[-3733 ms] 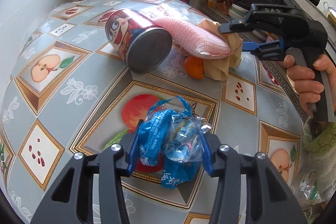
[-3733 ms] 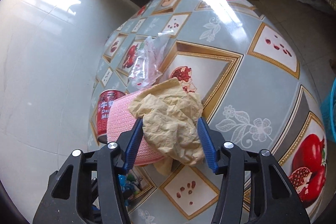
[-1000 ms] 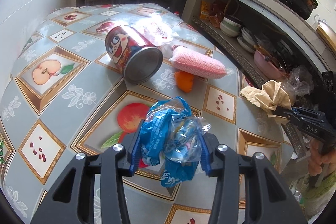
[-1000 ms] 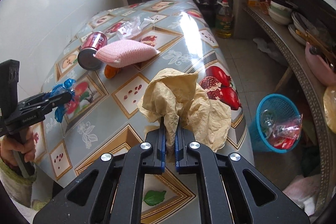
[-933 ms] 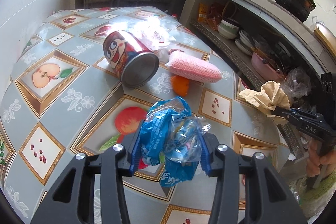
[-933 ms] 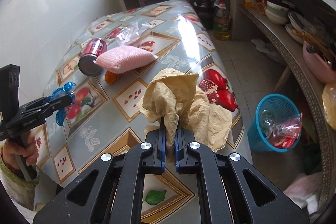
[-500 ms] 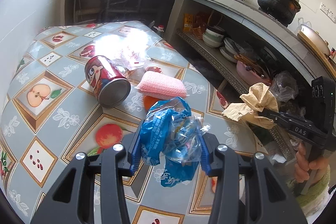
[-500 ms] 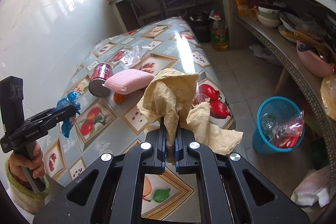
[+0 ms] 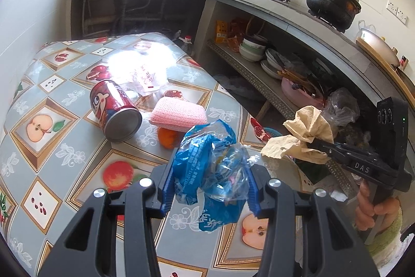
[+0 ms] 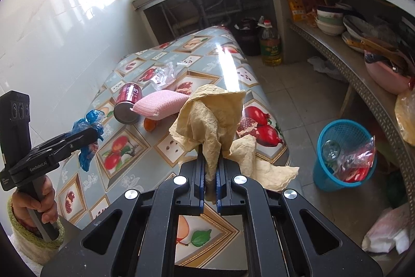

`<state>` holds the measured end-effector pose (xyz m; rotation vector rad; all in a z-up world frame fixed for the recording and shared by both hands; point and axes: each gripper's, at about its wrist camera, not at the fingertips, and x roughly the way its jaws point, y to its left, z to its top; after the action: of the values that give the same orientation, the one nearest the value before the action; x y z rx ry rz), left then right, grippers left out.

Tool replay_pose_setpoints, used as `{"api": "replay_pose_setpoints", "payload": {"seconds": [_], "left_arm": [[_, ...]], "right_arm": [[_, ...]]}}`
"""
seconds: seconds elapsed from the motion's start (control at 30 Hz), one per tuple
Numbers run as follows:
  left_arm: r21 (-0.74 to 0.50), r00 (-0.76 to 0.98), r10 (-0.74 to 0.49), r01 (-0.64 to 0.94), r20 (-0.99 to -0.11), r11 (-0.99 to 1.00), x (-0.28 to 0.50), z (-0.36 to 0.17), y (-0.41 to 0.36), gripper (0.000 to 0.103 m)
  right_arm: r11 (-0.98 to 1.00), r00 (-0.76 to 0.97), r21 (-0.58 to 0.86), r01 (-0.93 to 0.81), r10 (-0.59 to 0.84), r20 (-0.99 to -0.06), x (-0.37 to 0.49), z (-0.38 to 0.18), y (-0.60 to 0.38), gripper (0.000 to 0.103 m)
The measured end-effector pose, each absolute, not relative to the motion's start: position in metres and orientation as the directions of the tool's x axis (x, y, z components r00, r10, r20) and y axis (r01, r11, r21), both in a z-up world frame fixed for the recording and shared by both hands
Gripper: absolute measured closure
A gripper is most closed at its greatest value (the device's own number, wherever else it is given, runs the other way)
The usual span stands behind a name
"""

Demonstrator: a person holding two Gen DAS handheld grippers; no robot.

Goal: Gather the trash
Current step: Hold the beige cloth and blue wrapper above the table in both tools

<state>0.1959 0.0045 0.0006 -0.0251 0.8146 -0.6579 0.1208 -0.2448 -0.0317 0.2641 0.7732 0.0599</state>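
Observation:
My left gripper (image 9: pixel 206 173) is shut on a crumpled blue plastic wrapper (image 9: pixel 210 168), held above the fruit-patterned tablecloth (image 9: pixel 64 144). My right gripper (image 10: pixel 210 168) is shut on a crumpled tan paper towel (image 10: pixel 212 118), lifted over the table's near right side. In the left wrist view the paper towel (image 9: pixel 306 131) hangs from the right gripper (image 9: pixel 315 146) at right. The right wrist view shows the blue wrapper (image 10: pixel 89 131) in the left gripper (image 10: pixel 96 133) at left. A blue mesh waste basket (image 10: pixel 342 152) stands on the floor right of the table, with trash inside.
On the table lie a red drink can (image 9: pixel 115 110) on its side, a pink sponge (image 9: pixel 179 113), an orange piece (image 9: pixel 167 138) and a clear plastic bag (image 9: pixel 145 77). A shelf with bowls (image 10: pixel 329 20) runs along the right. An oil bottle (image 10: pixel 271 43) stands on the floor.
Both grippers rose and drew back from the table with their loads still held. More of the counter, shelf and floor basket came into view.

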Motion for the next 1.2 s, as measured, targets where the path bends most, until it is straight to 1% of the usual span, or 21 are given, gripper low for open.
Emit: {"api": "replay_pose_setpoints", "payload": {"seconds": [0.93, 1.2], "left_arm": [[-0.269, 0.498, -0.553, 0.531, -0.668, 0.803, 0.1972, -0.0005, 0.0038, 0.06], [-0.279, 0.483, -0.564, 0.54, -0.67, 0.794, 0.1989, -0.0015, -0.0023, 0.06]], "right_arm": [[0.965, 0.708, 0.259, 0.041, 0.155, -0.689, 0.1222, -0.0345, -0.2424, 0.098], [0.956, 0.728, 0.285, 0.063, 0.152, -0.668, 0.1171, -0.036, -0.2497, 0.098]]}}
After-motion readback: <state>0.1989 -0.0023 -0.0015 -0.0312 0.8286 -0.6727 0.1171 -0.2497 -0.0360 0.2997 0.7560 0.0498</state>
